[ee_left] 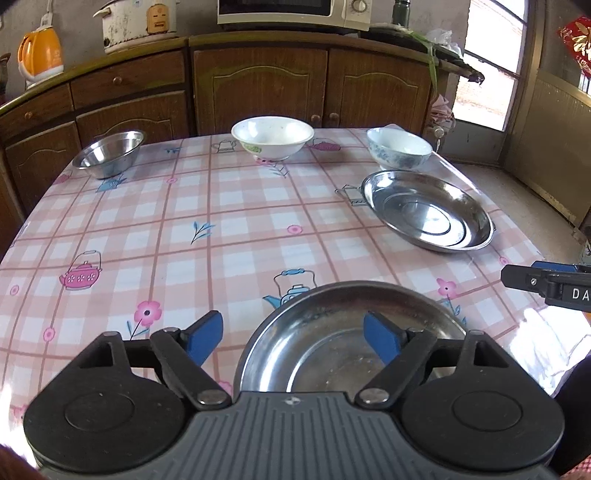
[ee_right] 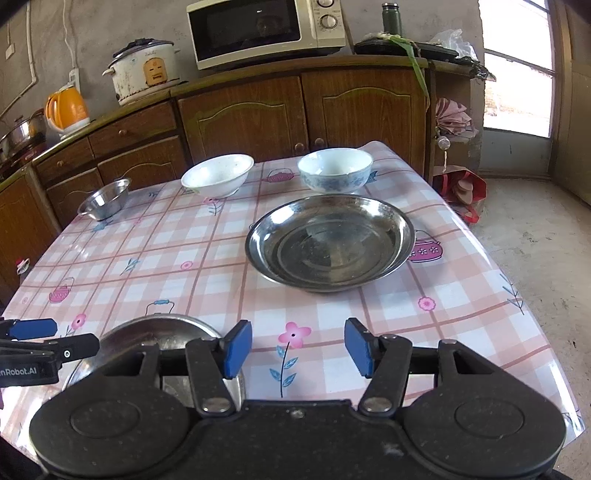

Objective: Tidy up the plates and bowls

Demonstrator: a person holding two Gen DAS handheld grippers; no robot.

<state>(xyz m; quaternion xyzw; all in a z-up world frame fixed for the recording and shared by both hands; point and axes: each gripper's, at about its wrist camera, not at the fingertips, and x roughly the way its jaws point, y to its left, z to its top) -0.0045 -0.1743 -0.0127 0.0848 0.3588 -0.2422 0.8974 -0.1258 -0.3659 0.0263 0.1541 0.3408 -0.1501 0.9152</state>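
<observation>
Two wrist views, angled down (close), sharing the table [ee_left: 229,206]

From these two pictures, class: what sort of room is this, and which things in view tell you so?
Most likely a home kitchen. A microwave and rice cooker stand on wooden cabinets, and bowls sit on a table with a checked cloth.

Kitchen interior, daylit.
Brown wooden cabinets [ee_right: 240,114] along grey wall [ee_right: 92,29]; microwave [ee_right: 266,31], rice cooker [ee_right: 144,72], orange kettle [ee_right: 68,107] on counter; bare concrete floor [ee_right: 532,236]; bright window [ee_right: 517,62] right.
</observation>
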